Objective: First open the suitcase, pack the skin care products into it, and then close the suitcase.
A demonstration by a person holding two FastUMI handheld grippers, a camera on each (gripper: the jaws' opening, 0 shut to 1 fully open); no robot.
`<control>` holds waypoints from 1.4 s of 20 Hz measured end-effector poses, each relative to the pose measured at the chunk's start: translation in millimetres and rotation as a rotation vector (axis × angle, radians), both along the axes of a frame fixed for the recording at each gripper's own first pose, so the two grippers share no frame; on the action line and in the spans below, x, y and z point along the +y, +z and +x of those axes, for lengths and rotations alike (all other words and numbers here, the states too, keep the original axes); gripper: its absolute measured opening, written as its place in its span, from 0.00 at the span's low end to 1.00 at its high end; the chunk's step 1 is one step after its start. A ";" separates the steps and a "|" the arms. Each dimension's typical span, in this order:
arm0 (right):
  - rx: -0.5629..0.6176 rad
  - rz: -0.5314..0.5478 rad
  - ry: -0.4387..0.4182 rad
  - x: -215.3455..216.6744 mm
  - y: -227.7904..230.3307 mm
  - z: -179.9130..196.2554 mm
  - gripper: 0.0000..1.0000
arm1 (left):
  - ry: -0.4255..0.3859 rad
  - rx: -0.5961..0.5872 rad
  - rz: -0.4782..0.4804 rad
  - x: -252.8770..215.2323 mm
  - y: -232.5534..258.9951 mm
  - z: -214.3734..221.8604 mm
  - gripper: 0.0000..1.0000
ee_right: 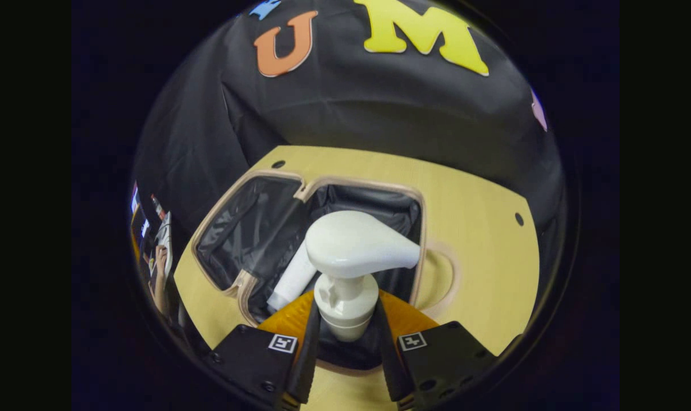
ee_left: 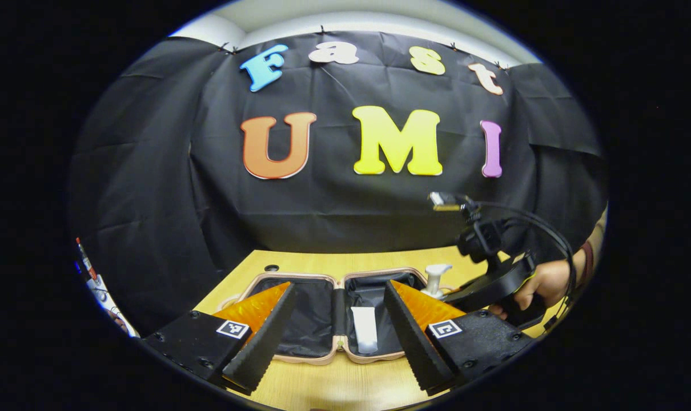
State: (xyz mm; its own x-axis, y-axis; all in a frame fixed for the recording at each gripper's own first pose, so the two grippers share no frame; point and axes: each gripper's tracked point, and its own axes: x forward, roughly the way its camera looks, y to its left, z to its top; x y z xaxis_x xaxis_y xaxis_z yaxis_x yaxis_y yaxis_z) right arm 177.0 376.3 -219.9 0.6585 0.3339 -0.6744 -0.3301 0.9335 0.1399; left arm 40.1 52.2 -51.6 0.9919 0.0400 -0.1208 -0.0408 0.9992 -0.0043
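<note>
The suitcase point(ee_left: 300, 358) lies open and flat on the wooden table, black lining up, with a white tube point(ee_left: 364, 328) in its right half. My left gripper point(ee_left: 340, 288) hovers open over the near edge of the case, nothing between its fingers. To the right, a hand point(ee_left: 542, 285) holds my right gripper point(ee_left: 457, 294) with a white pump bottle point(ee_left: 437, 278) over the case's right end. In the right gripper view, that gripper point(ee_right: 345, 311) is shut on the pump bottle point(ee_right: 354, 248) at its collar. Below it lie the open suitcase point(ee_right: 417, 197) and the tube point(ee_right: 291, 279).
The suitcase handle point(ee_right: 445, 274) sticks out toward bare tabletop point(ee_right: 482, 228) on the right. Small holes point(ee_left: 271, 267) mark the table's far corners. Black cloth closes off the back and the sides. Some equipment point(ee_left: 94, 279) stands past the table's left edge.
</note>
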 end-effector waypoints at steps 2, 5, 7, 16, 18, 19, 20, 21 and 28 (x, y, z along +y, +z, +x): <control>0.027 0.007 -0.023 2.8 -5.0 -0.4 0.47 | 0.047 -0.021 -0.031 16.3 15.1 -14.7 0.98; 0.061 0.026 -0.073 9.8 -6.1 17.2 0.47 | 0.096 -0.068 -0.103 36.6 35.2 -29.0 0.98; 0.092 0.047 -0.136 13.0 -10.4 33.4 0.47 | 0.122 -0.090 -0.119 49.3 42.4 -36.5 0.98; 0.200 0.058 -0.205 21.7 -43.0 34.9 0.44 | 0.246 -0.082 -0.053 105.7 57.6 -53.8 0.98; 0.206 0.047 -0.206 22.9 -46.7 33.4 0.47 | 0.249 -0.102 -0.042 112.1 72.1 -53.6 0.98; 0.207 0.041 -0.212 22.6 -48.7 33.9 0.47 | 0.253 -0.111 -0.041 117.0 77.1 -53.0 0.98; 0.212 0.036 -0.215 23.2 -50.9 34.7 0.47 | 0.255 -0.117 -0.042 121.0 79.3 -51.7 0.93; 0.220 0.030 -0.218 23.2 -53.9 34.2 0.44 | 0.258 -0.127 -0.045 126.4 81.7 -49.5 0.98; 0.279 0.080 -0.253 19.7 -61.4 29.2 0.51 | 0.361 -0.114 -0.189 191.4 58.0 -16.9 0.98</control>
State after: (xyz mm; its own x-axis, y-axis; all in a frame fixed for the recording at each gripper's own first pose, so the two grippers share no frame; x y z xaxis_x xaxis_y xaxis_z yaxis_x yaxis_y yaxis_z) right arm 206.2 396.1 -281.3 0.5214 0.2433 -0.8179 -0.0299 0.9631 0.2674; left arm 23.2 243.6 6.4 0.9258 0.3747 -0.0495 -0.3764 0.9022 -0.2106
